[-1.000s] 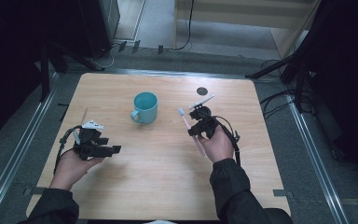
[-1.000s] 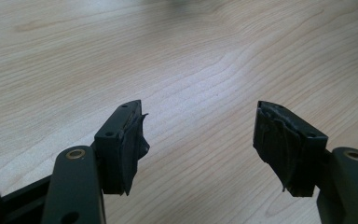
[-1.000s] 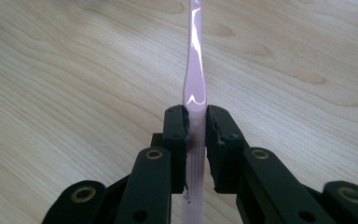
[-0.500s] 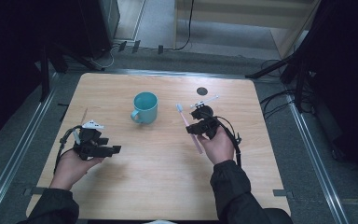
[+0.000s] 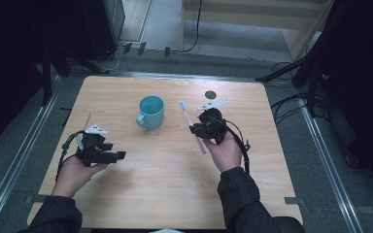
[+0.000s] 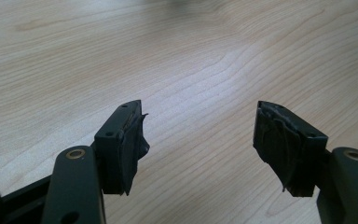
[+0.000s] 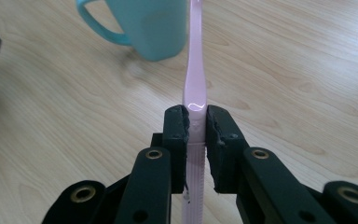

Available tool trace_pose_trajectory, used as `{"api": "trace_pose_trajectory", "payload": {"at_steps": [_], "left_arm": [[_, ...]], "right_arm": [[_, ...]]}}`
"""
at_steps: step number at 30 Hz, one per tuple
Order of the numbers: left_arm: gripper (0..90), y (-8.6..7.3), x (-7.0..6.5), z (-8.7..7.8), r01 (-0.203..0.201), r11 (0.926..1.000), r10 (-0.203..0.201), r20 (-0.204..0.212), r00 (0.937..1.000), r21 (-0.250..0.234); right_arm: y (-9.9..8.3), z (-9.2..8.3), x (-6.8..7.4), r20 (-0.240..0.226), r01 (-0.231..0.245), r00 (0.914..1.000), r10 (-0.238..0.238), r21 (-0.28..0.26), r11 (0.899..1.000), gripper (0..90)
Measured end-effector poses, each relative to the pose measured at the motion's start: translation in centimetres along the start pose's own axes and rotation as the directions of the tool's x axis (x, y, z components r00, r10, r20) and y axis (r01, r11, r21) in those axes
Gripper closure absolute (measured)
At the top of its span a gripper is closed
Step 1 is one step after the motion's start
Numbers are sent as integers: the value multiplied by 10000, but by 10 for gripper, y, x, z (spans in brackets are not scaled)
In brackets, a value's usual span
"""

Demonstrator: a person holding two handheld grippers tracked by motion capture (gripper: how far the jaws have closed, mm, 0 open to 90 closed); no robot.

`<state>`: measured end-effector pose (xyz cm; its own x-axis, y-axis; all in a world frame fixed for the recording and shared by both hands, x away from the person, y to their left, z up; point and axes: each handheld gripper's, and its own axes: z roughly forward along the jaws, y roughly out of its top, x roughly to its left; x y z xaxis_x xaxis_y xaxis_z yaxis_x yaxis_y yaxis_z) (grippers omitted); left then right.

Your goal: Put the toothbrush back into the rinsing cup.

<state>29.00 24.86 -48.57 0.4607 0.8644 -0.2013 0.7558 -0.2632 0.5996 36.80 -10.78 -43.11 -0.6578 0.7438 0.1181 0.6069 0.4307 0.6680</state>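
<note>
A teal mug (image 5: 151, 111) stands upright on the wooden table (image 5: 165, 184), handle toward the near left; the mug (image 7: 154, 28) also fills the top of the right gripper view. My right gripper (image 5: 196, 130) is shut on a pink toothbrush (image 5: 191, 127), held above the table just right of the mug, bristle head pointing away. The pink toothbrush (image 7: 195, 79) runs up between the jaws of the right gripper (image 7: 196, 126). My left gripper (image 5: 119, 156) rests low at the table's left, open and holding nothing. Bare wood lies between the jaws of the left gripper (image 6: 198, 135).
A small dark round mark (image 5: 210, 94) sits on the table beyond the right gripper. Metal rails (image 5: 24, 150) run along both sides of the table, with cables (image 5: 291, 104) and stand legs on the floor behind.
My right gripper has swung the toothbrush leftward, its head now nearer the mug. The left gripper has stayed put.
</note>
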Motion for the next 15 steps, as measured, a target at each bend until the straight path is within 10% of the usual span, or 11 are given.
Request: {"api": "trace_pose_trajectory", "payload": {"at_steps": [15], "left_arm": [[332, 0, 0, 0, 29, 10000, -29, 7, 10000, -20]], "right_arm": [[3, -12, 4, -469, 137, 9986, -225, -1790, 9838, 792]]}}
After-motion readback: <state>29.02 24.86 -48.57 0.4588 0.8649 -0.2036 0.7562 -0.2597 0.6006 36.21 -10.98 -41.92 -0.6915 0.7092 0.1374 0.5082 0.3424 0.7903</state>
